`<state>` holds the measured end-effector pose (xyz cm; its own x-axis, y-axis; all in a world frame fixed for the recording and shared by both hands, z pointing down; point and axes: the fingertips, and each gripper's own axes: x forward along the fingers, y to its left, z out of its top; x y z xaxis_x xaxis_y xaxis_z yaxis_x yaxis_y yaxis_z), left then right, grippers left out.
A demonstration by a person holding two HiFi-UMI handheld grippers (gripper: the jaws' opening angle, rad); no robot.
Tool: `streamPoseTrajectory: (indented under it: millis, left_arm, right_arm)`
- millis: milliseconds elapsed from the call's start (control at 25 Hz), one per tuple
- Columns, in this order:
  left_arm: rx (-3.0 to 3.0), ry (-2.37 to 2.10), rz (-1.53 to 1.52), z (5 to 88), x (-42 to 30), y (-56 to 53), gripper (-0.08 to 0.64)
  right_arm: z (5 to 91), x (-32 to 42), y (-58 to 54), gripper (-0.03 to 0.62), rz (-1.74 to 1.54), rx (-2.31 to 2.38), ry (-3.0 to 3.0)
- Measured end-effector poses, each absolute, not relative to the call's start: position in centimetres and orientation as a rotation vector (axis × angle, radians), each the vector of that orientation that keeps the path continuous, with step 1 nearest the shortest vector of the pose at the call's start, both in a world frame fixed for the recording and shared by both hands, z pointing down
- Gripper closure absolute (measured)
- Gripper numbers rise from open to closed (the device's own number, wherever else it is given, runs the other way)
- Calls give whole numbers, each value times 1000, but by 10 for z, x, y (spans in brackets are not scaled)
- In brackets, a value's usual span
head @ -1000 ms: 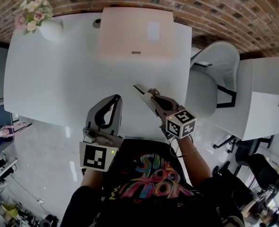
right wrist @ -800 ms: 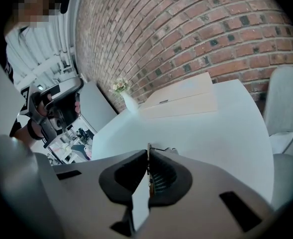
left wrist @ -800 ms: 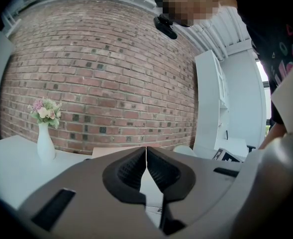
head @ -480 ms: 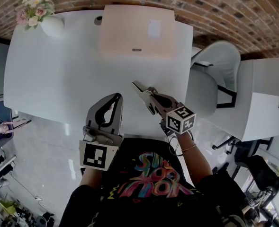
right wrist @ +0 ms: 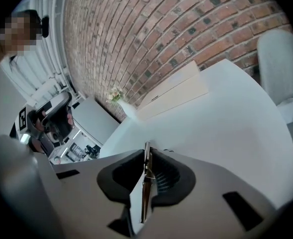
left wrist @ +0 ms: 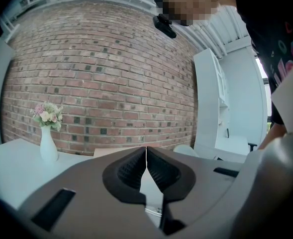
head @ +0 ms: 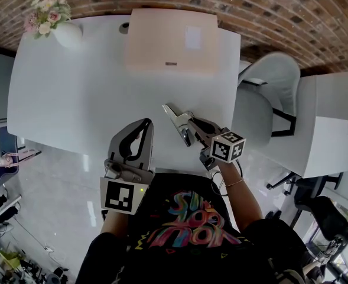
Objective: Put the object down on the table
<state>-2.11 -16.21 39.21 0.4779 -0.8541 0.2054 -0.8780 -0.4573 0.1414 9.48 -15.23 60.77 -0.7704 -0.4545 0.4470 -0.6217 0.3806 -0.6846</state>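
A thin, flat metal strip [right wrist: 144, 185], possibly a clip, is shown between the opening ribbed jaws of the right gripper [right wrist: 147, 152], over a smooth white table [head: 85, 93]. The left gripper [left wrist: 146, 152] is pressed together, empty.

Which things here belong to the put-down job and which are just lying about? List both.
Job: thin flat piece, between the opening jaws of the right gripper; white table.
Lying about: flower vase, tan box, chair; left gripper, shut and empty.

Office-like meeting room: exposed brick wall [head: 233, 5], long white surface [head: 73, 99], flower vase [head: 65, 34], white chair [head: 268, 93].
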Motion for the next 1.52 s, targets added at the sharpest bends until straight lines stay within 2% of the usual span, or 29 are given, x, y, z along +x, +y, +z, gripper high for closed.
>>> streamPoseTrajectory:
  millis: [320,680,840,1280,1520]
  left_arm:
    - [2519,-1489,161,386,-17,-157,535]
    - [2571,-1491,126,364,-12,-149,535]
    - [2599,-1498,87,347,-11,-146,534]
    - [2685,-1512,-29,296,-11,-142,535]
    - [2706,-1512,-62,284,-15,-140,535]
  right_arm:
    - [601,102,-151,525,1407,1002,-2494]
    - [555,123,-162,470,1337,1121,-2630]
    - [507,134,-175,466,1110,1210,-2733]
    - [331,129,-181,468,239,1244,-2898]
    - [284,125,-147,474,51,1259,-2892]
